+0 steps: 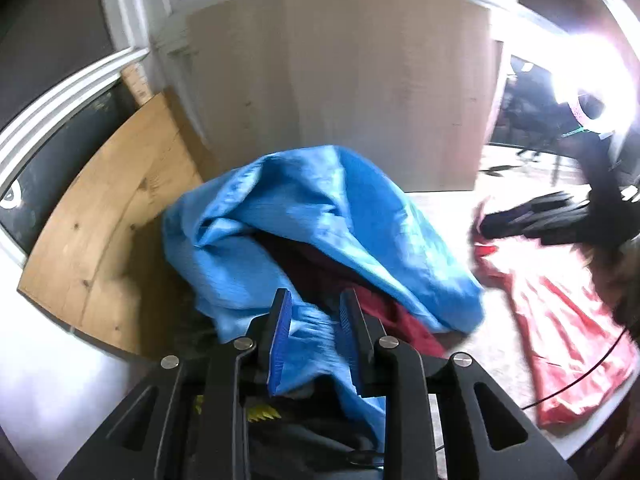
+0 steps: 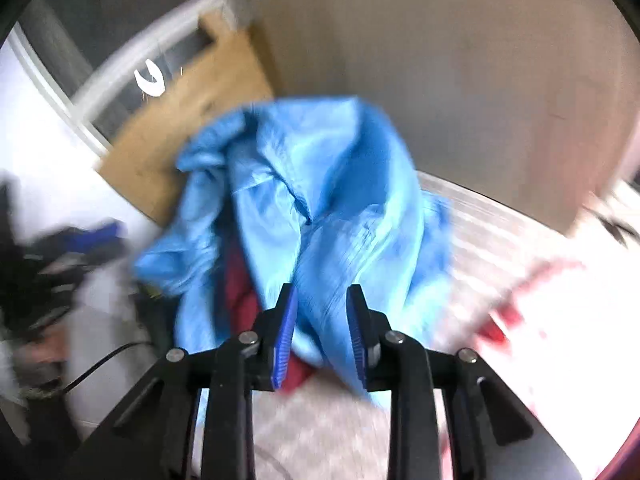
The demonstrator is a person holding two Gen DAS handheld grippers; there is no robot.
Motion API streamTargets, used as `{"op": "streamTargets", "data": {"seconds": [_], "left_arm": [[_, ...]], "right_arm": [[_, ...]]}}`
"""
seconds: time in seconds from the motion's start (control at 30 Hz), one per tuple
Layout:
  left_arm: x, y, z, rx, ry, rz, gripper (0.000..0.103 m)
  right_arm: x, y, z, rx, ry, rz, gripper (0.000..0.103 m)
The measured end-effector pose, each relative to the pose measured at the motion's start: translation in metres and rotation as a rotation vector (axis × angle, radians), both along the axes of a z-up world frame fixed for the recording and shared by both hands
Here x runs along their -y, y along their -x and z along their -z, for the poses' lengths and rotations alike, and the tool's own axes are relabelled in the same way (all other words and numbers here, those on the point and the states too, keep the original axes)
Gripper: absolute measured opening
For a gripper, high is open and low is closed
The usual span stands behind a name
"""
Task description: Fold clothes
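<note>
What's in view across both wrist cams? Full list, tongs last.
blue garment: one, bright blue, crumpled in a heap at centre, its near edge between both tongs
maroon cloth: one, dark red, under the blue garment
red garment: one, red, spread flat on the right
dark clothes: a pile, count unclear, black, far right
wood board: one, light brown, left, behind the heap
panel: one, beige, upright behind the heap
cable: one, black, across the red garment
left tongs: black with blue pads, blue fabric between them
right tongs: same, blue fabric between them, view blurred
</note>
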State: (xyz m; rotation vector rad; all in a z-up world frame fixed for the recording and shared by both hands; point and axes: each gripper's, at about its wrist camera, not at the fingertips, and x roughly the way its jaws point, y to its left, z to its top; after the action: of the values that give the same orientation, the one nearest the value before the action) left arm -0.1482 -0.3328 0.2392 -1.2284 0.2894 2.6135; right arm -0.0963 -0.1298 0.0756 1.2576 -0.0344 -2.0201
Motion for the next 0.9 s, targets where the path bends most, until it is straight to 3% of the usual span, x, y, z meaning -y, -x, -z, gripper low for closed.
{"op": "streamTargets", "data": {"seconds": [0.1,0.17,0.3,0.4,0.5,0.63,0.73,0.83,0.9], "left_arm": [[-0.031,-0.03,0.006,0.02,-0.043,0.101,0.036],[-0.058,-0.056,0.025,0.082,-0.085,0.191,0.039],[-0.11,-0.108,0.068,0.211,-0.111,0.31,0.039],[-0.156,-0.157,0.117,0.339,-0.109,0.4,0.039],[-0.196,-0.187,0.158,0.435,-0.095,0.432,0.039],[-0.23,-0.202,0.199,0.481,-0.049,0.425,0.039],[-0.242,-0.204,0.218,0.489,-0.012,0.406,0.039],[-0.251,-0.207,0.219,0.47,-0.042,0.4,0.038],[-0.256,-0.211,0.217,0.46,-0.076,0.408,0.02]], "right_arm": [[-0.07,-0.031,-0.019,-0.02,0.041,0.06,0.03],[-0.116,-0.051,-0.032,-0.034,0.069,0.101,0.036],[-0.232,-0.105,-0.025,-0.009,0.013,0.234,0.036],[-0.313,-0.149,-0.019,-0.011,-0.059,0.346,0.037],[-0.376,-0.198,0.02,0.032,-0.162,0.465,0.043],[-0.435,-0.247,0.096,0.154,-0.27,0.581,0.043],[-0.467,-0.269,0.129,0.212,-0.273,0.588,0.043],[-0.48,-0.286,0.145,0.239,-0.276,0.581,0.043],[-0.486,-0.296,0.148,0.234,-0.287,0.562,0.043]]}}
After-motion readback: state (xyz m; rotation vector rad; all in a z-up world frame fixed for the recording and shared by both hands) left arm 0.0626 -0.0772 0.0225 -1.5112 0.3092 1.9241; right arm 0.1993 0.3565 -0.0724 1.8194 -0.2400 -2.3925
